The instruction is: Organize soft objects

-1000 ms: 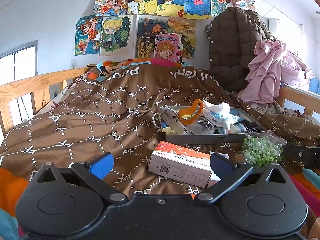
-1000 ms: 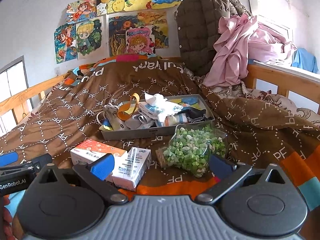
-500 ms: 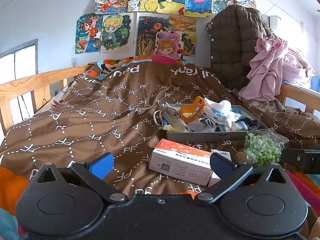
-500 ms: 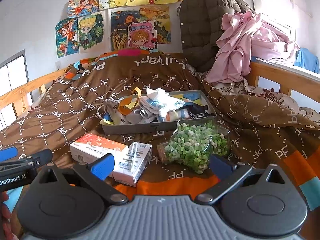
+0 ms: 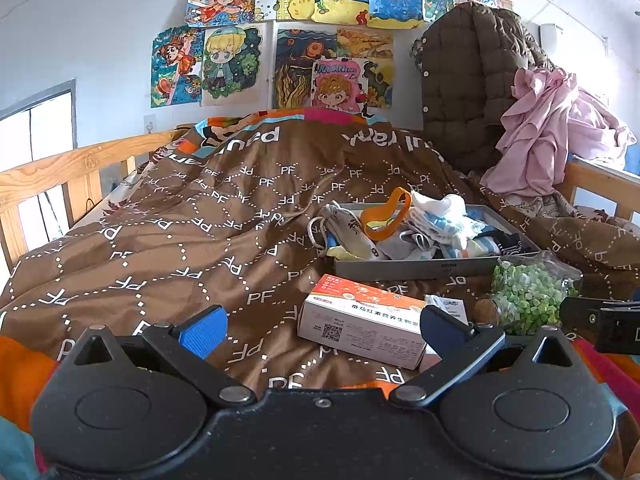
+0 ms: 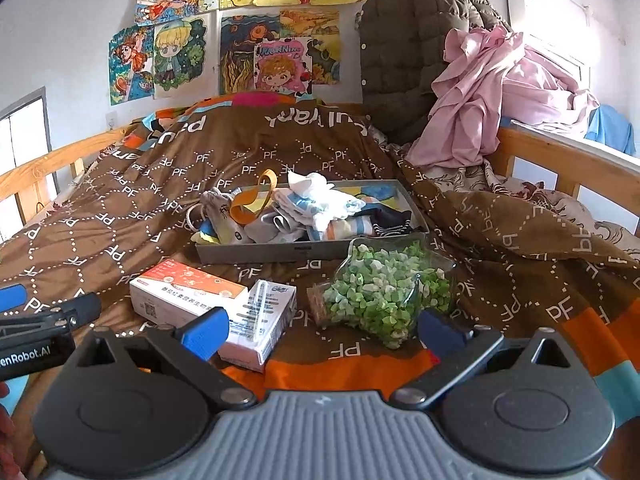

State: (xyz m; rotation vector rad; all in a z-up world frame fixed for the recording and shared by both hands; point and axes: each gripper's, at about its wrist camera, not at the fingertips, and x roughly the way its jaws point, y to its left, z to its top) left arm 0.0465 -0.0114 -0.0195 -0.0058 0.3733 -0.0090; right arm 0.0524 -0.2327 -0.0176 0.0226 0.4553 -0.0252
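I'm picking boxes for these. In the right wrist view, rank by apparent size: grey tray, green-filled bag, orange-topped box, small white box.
1. Grey tray, though it lies farthest back.
2. Green-filled bag.
3. Orange-topped box.
4. Small white box.
The bag and the orange-topped box look close; nearness makes their order unsure.

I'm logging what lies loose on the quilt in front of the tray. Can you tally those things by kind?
Cardboard boxes: 2, an orange-topped box and a white box
Clear bags of green pieces: 1
Total: 3
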